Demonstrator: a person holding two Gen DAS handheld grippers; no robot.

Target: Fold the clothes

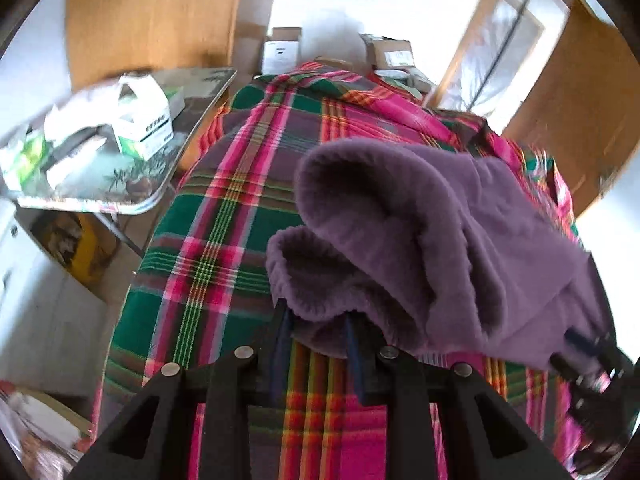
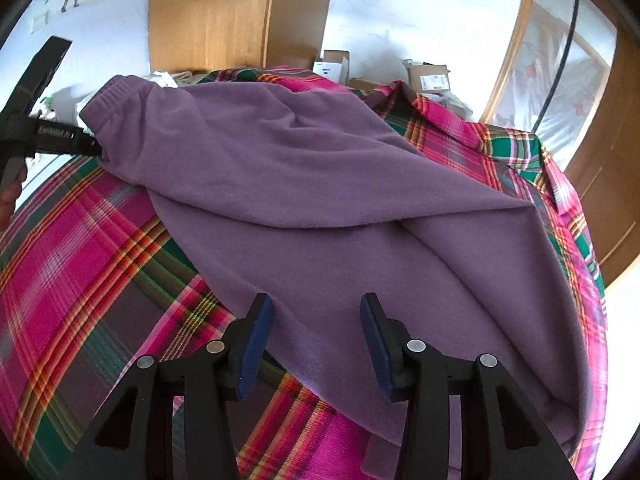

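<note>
With the left gripper [image 1: 320, 320] clamped on the waistband, we lift the purple garment [image 2: 320, 184] off the plaid blanket [image 2: 80, 264] to fold it, while the right gripper [image 2: 316, 336] hovers open above its near edge.

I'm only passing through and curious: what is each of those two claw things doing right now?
Left gripper: shut on the purple garment, holding its edge up off the plaid cover.
Right gripper: open, fingers on either side of the garment's near edge, gripping nothing.

- Purple fleece garment [image 2: 304, 184]: soft, plain, ribbed hem at 10 o'clock in the right wrist view.
- Lies rumpled on the plaid cover, creased toward 3 o'clock.
- Hem end lifted, its fuzzy inside showing.
</note>
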